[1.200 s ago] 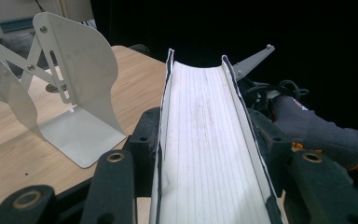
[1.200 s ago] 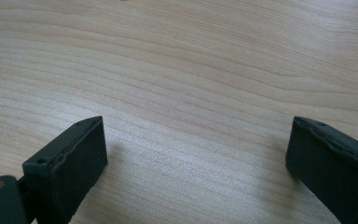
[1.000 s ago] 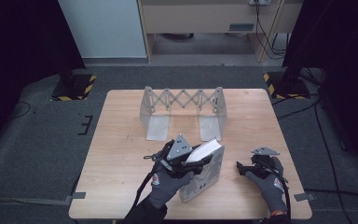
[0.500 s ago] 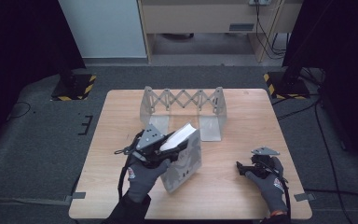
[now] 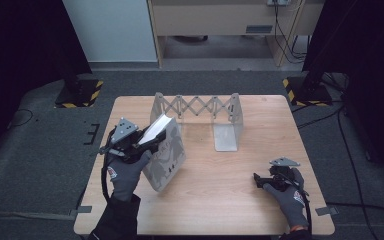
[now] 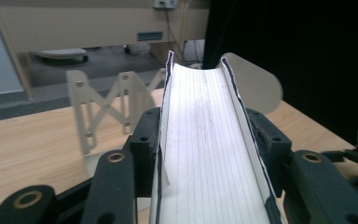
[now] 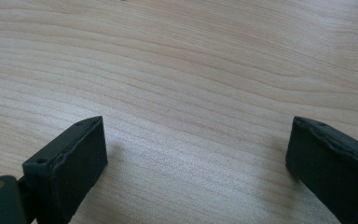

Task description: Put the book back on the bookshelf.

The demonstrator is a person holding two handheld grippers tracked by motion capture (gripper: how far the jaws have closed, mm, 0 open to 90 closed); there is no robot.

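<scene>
A light wooden table point(image 5: 230, 200) shows bare wood across its middle and right front. At the far edge stands a grey expandable book rack point(image 5: 200, 107) with scissor-link back and two end plates; the slot between the plates is unfilled. The left gripper point(image 5: 145, 142) hovers near the table's left edge, just in front of the rack's left plate, pinching a book point(image 5: 167, 155) by its page edge, tilted, lifted off the wood. The right gripper point(image 5: 265, 180) rests low near the front right corner, jaws spread wide, holding nothing.
</scene>
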